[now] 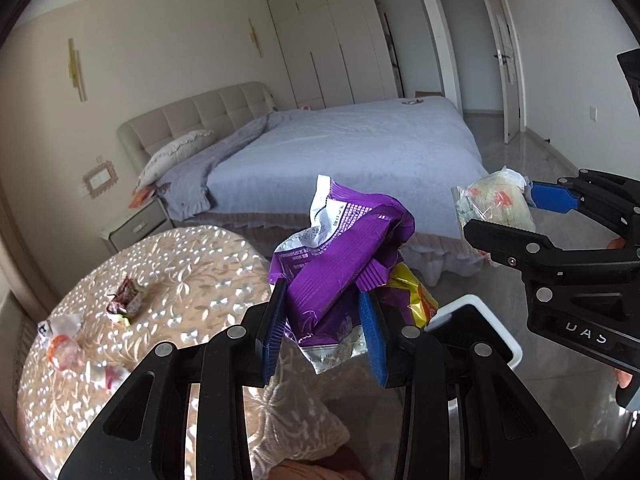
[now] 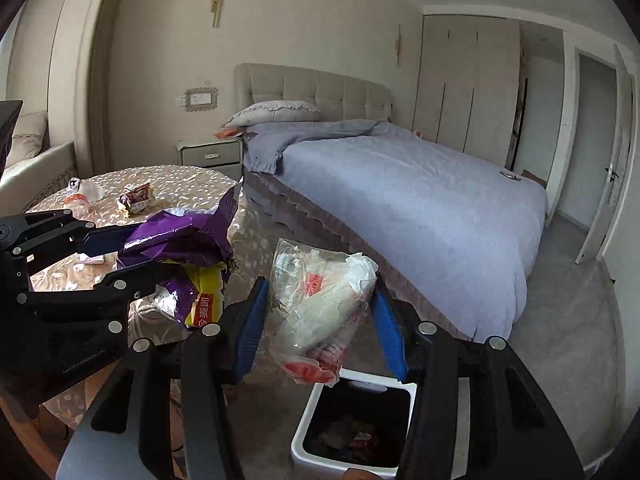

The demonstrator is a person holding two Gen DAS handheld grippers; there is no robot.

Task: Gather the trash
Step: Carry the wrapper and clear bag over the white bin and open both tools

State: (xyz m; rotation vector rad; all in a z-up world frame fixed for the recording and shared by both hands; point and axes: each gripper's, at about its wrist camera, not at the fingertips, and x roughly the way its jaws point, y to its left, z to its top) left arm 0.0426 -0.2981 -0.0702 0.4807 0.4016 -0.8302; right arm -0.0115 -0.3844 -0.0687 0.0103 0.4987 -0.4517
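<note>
Two grippers each carry a piece of trash. The left gripper (image 1: 324, 332) has its blue pads clamped on a crumpled purple foil snack wrapper (image 1: 340, 256) with a yellow wrapper (image 1: 416, 296) bunched behind it on the right. The right gripper (image 2: 320, 320) is closed narrowly on a crumpled clear plastic bag with white and orange print (image 2: 320, 300), which hangs between its blue pads. Just below that bag, near the camera, stands a white square trash bin (image 2: 304, 432) with a dark inside and some scraps at its bottom; in the left wrist view its white rim (image 1: 508, 340) shows just right of the left gripper. To the left lies a round table under a beige floral cloth (image 1: 180, 280), with a small crumpled dark red wrapper (image 1: 126, 300) and several pale clear wrappers (image 1: 64, 344) on it. Farther off stands a bed with a grey-blue cover (image 1: 352, 152), a beige tufted headboard (image 1: 208, 112) and a small pale bedside cabinet (image 2: 212, 156) at its left.
</note>
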